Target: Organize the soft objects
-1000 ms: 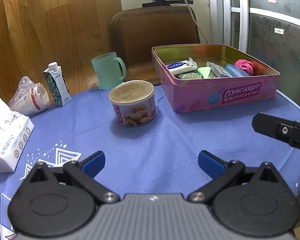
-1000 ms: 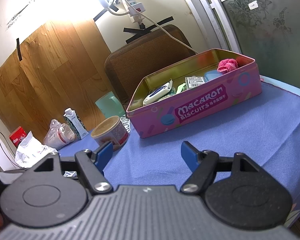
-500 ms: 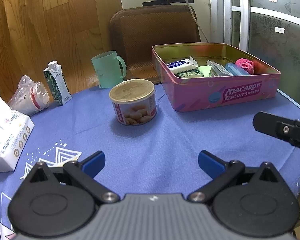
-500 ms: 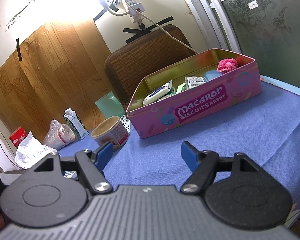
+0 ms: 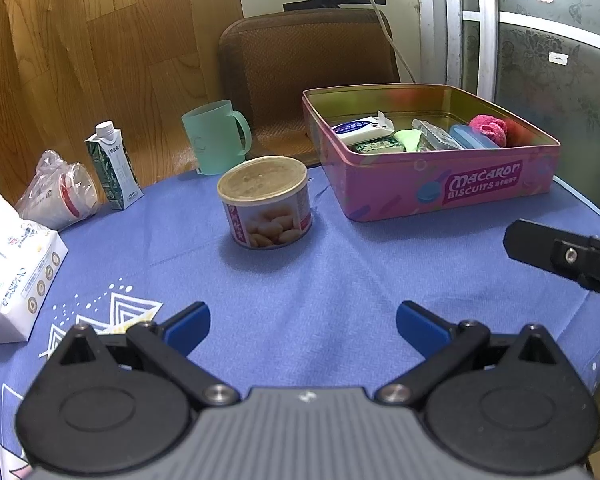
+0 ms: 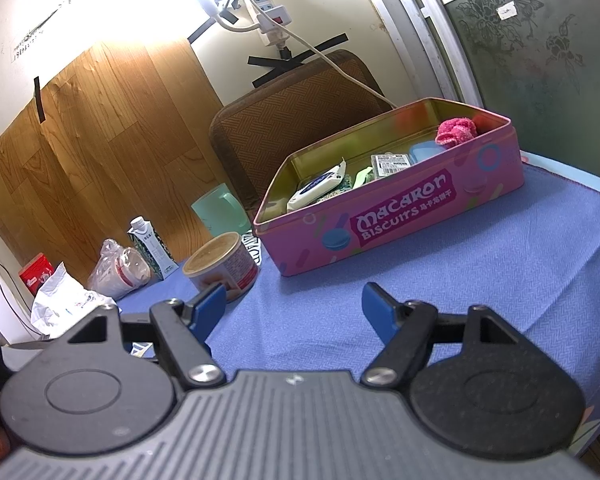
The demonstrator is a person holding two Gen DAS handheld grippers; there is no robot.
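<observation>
An open pink Macaron Biscuits tin [image 5: 452, 192] stands at the far right of the blue tablecloth; it also shows in the right wrist view [image 6: 400, 220]. Inside lie a pink fluffy cloth [image 5: 488, 128] [image 6: 456, 131], a white wipes pack [image 5: 360, 130] [image 6: 318, 186], a green sponge [image 5: 376, 147], a light green piece [image 5: 409, 138], a clear packet [image 6: 392, 160] and a blue lid [image 5: 472, 142]. My left gripper [image 5: 302, 326] is open and empty above the cloth, well short of the tin. My right gripper [image 6: 294, 306] is open and empty; part of it shows in the left wrist view [image 5: 564, 256].
A snack can [image 5: 266, 204] stands left of the tin, a green mug [image 5: 216, 136] behind it. A milk carton [image 5: 114, 164], bagged cups [image 5: 60, 196] and a white tissue pack [image 5: 12, 264] sit at the left. A brown chair back [image 5: 312, 68] is beyond the table.
The left gripper's view has shifted very slightly; the right gripper has not visibly moved. Both stay open.
</observation>
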